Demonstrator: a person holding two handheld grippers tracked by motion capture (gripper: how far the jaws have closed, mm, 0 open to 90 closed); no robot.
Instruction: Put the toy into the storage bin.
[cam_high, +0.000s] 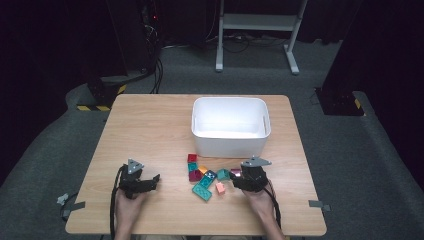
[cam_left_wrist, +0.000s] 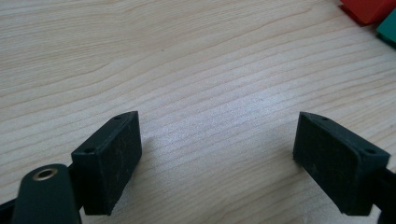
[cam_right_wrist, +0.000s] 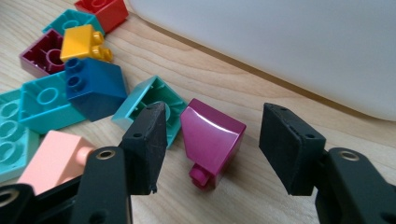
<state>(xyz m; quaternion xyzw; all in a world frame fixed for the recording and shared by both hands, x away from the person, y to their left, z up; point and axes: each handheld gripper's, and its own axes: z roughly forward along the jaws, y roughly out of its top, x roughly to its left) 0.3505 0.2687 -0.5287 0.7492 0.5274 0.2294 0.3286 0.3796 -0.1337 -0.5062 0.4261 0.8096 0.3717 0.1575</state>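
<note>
**Magenta brick sits between open jaws beside white bin**

Pale wood-grain table (cam_high: 150, 125) stands on grey carpet in a dark room, seen from the high view, with a white rectangular plastic bin (cam_high: 231, 145) toward its far side. Just in front of the bin lies a cluster of coloured plastic building bricks (cam_high: 202, 177). At the cluster's right edge the right gripper (cam_high: 239, 176) rests in a person's hand, with a small magenta sloped brick (cam_high: 235, 173) at its tip. The left gripper (cam_high: 155, 178) sits well apart to the left of the bricks, over bare wood.

From the left gripper view, the two black jaws stand wide apart above plain table, nothing between them; a red brick corner (cam_left_wrist: 369, 8) and a teal brick edge (cam_left_wrist: 388, 29) peek in at the top right.

From the right gripper view, the magenta brick (cam_right_wrist: 211, 135) lies on its side on the table between the jaws, which stand open, the pads clear of it. A turquoise brick (cam_right_wrist: 149, 100) lies touching it on the left, near a dark blue brick (cam_right_wrist: 95, 88) and a pink brick (cam_right_wrist: 53, 161). The bin wall (cam_right_wrist: 289, 42) rises just behind.
</note>
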